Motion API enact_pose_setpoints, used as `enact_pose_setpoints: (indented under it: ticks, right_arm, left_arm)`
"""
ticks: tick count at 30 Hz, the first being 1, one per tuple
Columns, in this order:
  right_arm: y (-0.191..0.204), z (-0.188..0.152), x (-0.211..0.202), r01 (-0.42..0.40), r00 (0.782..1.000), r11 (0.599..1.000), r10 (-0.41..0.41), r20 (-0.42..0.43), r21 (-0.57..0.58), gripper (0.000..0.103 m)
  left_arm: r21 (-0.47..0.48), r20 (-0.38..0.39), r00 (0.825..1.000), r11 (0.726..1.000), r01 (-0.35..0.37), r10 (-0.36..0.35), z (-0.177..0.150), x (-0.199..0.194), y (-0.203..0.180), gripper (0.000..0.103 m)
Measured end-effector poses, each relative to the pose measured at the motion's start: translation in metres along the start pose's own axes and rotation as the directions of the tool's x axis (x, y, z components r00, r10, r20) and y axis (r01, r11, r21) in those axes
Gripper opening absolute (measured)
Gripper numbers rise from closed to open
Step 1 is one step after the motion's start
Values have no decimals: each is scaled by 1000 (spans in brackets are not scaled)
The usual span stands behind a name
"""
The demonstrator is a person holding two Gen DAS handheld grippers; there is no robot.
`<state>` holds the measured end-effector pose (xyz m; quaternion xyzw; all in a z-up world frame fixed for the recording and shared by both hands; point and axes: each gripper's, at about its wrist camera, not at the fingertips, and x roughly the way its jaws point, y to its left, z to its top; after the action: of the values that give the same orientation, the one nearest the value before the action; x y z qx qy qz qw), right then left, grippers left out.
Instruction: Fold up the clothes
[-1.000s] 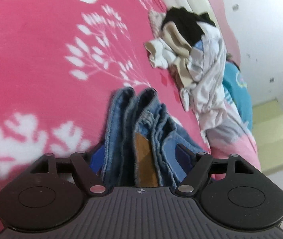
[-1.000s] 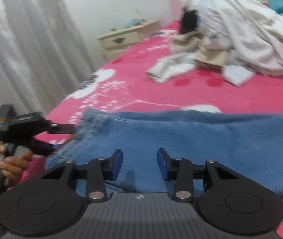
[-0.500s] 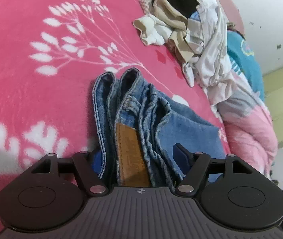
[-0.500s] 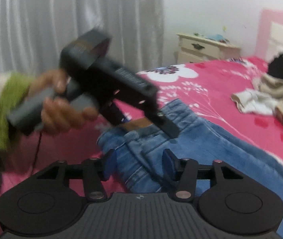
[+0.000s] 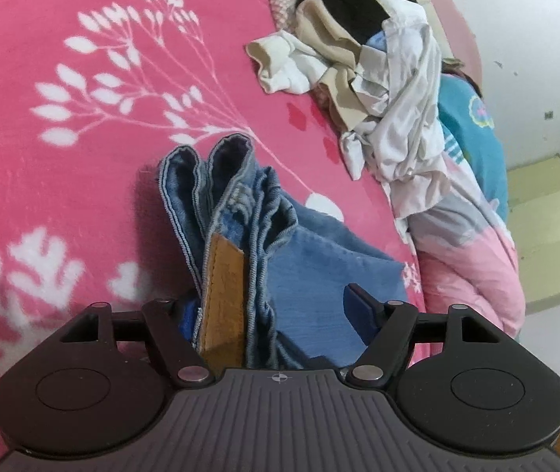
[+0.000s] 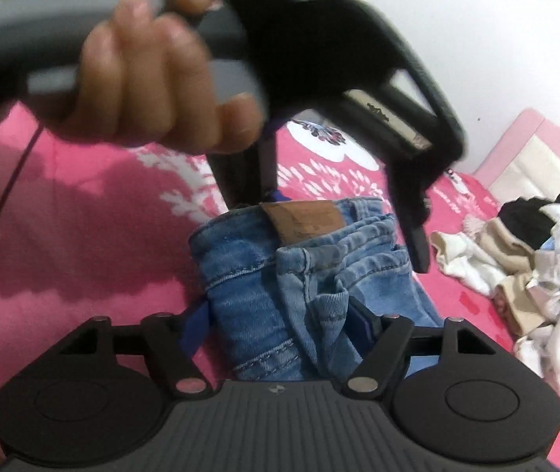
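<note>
Blue jeans (image 5: 303, 259) lie bunched on the pink flowered bed (image 5: 83, 157), brown leather waist patch (image 5: 222, 299) showing. My left gripper (image 5: 272, 310) is open, its fingers wide apart around the waistband; the denim touches the left finger and stands off the right one. In the right wrist view the jeans (image 6: 280, 275) fill the gap of my open right gripper (image 6: 280, 322). The left gripper (image 6: 339, 216) reaches down over the waist patch (image 6: 303, 220) from above, held by a hand (image 6: 154, 78).
A heap of white, beige and black clothes (image 5: 370, 78) lies further up the bed, also seen as the clothes heap (image 6: 527, 259) at the right. A teal and pink garment (image 5: 472, 181) sits by the bed's edge, near a yellow-green box (image 5: 547, 228) and the white wall.
The right gripper has swung round to the waist end of the jeans and opened wider around them. The left gripper has risen and tilted over the waistband.
</note>
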<state>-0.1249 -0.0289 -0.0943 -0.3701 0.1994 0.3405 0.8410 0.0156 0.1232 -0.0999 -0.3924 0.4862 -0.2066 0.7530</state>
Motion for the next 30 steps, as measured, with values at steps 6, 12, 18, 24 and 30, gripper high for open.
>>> enact_pose_setpoints:
  ticks: [6,12,18,24,30]
  right_arm:
    - [22,1,5,88,996,990,-91,-18,-110,82]
    - [28,-2,5,133,991,981,-134,5,-139,81]
    - [10,0,-6,139,989,990,-136,56,-40,69]
    - [-40,-6,-49,112,980,973,-141,137,203,62]
    - [-119,-31,-78,74,968,862,-184,174,501,57]
  left_arm:
    - [-110,-8,999,993,-44,43,2,2,-4,71]
    - [-159,-22,998,985,-60,57,6,2,-10,71]
    - [-113,-19,999,993,-29,27,10,-3,-33,71]
    - [-57,-14,995,993,101,-102,16,-4,-69,74]
    - [-32,-33,969,969,244,-245,20,33,-108,76]
